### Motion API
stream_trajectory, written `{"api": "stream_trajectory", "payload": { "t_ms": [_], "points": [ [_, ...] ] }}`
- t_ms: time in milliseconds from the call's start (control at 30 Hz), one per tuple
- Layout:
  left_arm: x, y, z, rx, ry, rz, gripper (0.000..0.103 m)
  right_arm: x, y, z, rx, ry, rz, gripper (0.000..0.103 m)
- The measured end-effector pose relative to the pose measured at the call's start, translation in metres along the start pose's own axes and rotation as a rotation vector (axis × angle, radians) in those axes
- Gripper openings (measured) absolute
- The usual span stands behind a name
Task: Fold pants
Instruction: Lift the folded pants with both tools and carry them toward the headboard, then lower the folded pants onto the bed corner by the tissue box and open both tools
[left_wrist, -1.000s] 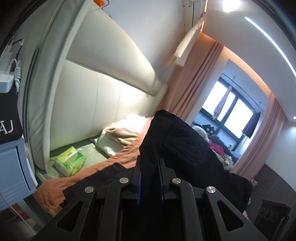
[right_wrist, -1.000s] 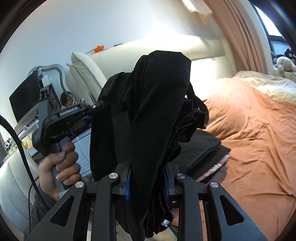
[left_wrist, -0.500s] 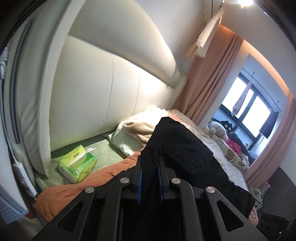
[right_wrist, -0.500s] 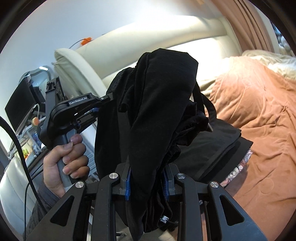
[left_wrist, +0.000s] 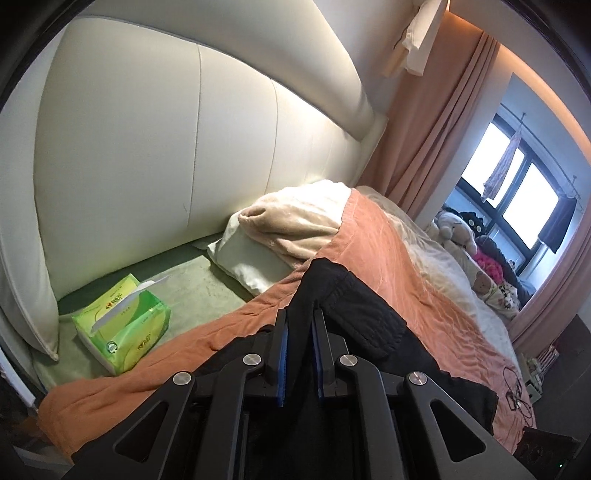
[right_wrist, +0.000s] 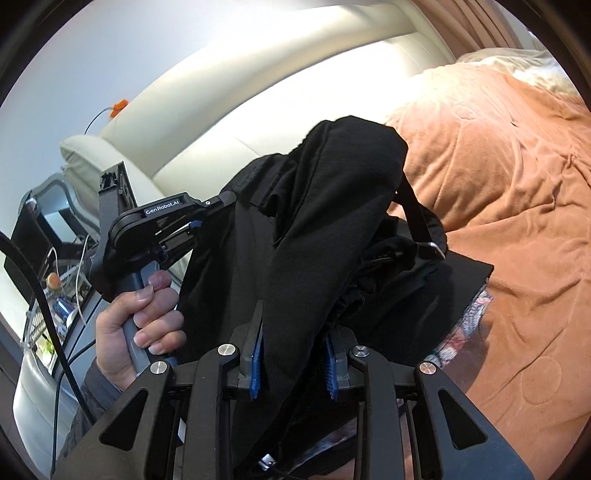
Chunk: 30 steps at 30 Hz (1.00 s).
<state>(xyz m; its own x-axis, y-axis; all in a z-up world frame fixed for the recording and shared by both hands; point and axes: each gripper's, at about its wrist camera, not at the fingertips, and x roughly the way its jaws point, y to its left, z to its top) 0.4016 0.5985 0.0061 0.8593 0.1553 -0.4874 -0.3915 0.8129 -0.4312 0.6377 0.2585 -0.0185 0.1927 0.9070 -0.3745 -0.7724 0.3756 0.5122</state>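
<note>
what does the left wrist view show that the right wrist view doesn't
Only the left wrist view: a green tissue box, a pillow, the window and soft toys. Only the right wrist view: the hand gripping the left gripper's handle. Both: black pants clamped in each view's gripper, the orange bedspread, the cream headboard.

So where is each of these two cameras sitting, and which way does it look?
Left wrist: on the left hand-held gripper, looking along its fingers at the pants, bed and headboard.
Right wrist: on the right hand-held gripper, facing the pants; shows the left hand holding the left hand-held gripper.
Shared: pants, bed, headboard.
</note>
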Motion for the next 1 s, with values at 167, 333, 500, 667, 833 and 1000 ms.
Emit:
{"api": "stream_trajectory", "payload": {
  "t_ms": [167,333,500,667,833,1000],
  "points": [
    [0.014,0.005,0.000,-0.009,0.083,0.108,0.047,0.008,0.003,0.000,0.041,0.015,-0.032,0.030],
    [-0.028,0.013,-0.006,-0.009,0.043,0.105,0.059,-0.004,-0.001,-0.007,0.101,0.086,-0.043,0.050],
    [-0.066,0.003,-0.024,0.046,0.041,0.111,0.059,-0.042,0.007,-0.009,0.058,0.013,-0.119,0.070],
    [-0.088,-0.015,-0.046,0.059,0.057,0.091,0.059,-0.069,0.025,-0.005,-0.016,-0.028,-0.143,0.063],
    [-0.092,-0.034,-0.066,0.060,0.073,0.088,0.059,-0.094,0.040,0.008,-0.141,-0.063,-0.139,0.052],
    [-0.093,-0.036,-0.090,0.038,0.081,0.109,0.059,-0.084,0.060,0.019,-0.278,-0.045,-0.112,0.051]
  ]
}}
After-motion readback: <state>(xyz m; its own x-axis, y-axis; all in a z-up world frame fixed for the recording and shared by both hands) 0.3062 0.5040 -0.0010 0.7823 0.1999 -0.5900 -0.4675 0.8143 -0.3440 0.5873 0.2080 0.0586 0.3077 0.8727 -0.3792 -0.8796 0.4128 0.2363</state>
